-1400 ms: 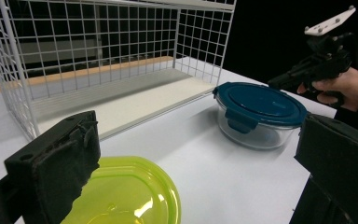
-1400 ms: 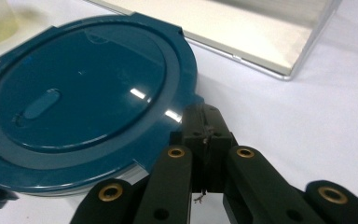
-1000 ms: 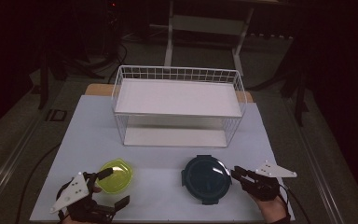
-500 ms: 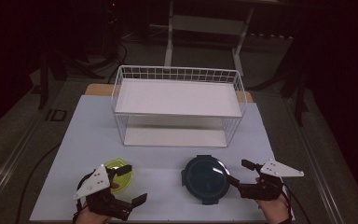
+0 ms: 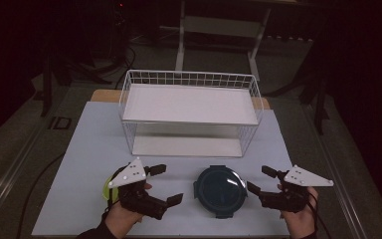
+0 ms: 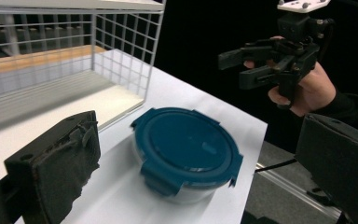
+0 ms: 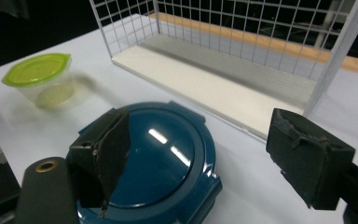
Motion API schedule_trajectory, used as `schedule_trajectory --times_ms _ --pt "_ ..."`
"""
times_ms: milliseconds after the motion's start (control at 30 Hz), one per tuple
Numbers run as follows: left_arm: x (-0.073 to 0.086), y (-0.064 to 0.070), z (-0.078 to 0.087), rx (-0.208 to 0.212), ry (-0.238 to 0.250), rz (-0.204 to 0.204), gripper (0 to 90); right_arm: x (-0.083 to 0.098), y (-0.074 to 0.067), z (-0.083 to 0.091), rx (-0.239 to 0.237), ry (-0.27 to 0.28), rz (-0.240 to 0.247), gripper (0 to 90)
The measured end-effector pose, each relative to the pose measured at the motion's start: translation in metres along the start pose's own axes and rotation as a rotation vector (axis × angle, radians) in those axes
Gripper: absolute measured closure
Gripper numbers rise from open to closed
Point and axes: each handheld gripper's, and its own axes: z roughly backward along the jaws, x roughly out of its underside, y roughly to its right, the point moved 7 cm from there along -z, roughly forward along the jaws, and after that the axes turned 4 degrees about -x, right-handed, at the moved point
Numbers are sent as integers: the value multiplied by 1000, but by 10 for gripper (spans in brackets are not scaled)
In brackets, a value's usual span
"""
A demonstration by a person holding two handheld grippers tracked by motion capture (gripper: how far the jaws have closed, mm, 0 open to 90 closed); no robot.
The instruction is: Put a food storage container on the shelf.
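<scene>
Dark floor and shadowed furniture legs surrounded a pale table (image 5: 94, 149) whose white top carried everything in sight. At its far middle stood a white wire rack (image 5: 189, 112) with an upper shelf and a lower one, both bare.

Going from the left in the high view, a small clear tub with a lime-green lid (image 7: 39, 74) sat near the table's front edge, mostly covered from above by the left gripper (image 5: 166, 185). That gripper hung just over and beside the tub, held in a hand that came in from the bottom edge, its grey three-cornered plate on top. Its jaws stood wide apart with nothing between the pads; in the left gripper view they pointed toward the round container further right, framing it at a distance without touching it.

Next came that round container with a dark blue clip-on lid (image 5: 220, 187), resting flat on the table in front of the rack's lower shelf, its lid shut on a clear base.

Further right, the right gripper (image 5: 261, 181) hovered just beside the blue-lidded container, aimed at it. Its jaws had just been opening and stood spread wide, with no object pinched between them; the right gripper view showed the blue lid below and between the two pads, apart from both.
</scene>
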Motion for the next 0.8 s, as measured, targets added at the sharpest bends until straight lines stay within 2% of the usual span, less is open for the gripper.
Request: schedule_trajectory --times_ms 100,200,300,333,367,433,467,533,633,733,800 --pt "1 0 -17 15 -49 13 0 -1 4 -1 -12 -12 -19 189" --pt "5 0 -33 49 -87 76 0 2 6 -3 -31 -47 -60 147" --pt "12 -2 -48 58 -119 119 1 8 6 -8 -46 -81 -102 112" --pt "15 -4 -53 57 -133 140 1 9 6 -9 -43 -82 -108 105" --pt "18 -5 -56 60 -139 161 2 11 6 -10 -61 -81 -125 104" --pt "24 -10 -62 63 -151 220 14 16 8 -13 -67 -96 -158 105" --pt "27 -13 -65 66 -162 244 23 18 8 -14 -89 -109 -181 105" --pt "32 -17 -70 57 -184 279 33 23 11 -16 -110 -125 -224 139" --pt "39 -24 -75 45 -210 338 60 30 16 -20 -142 -150 -288 143" --pt "47 -32 -81 24 -237 421 129 36 20 -23 -174 -186 -361 181" --pt "54 -35 -85 15 -287 468 140 41 22 -26 -188 -217 -410 236"
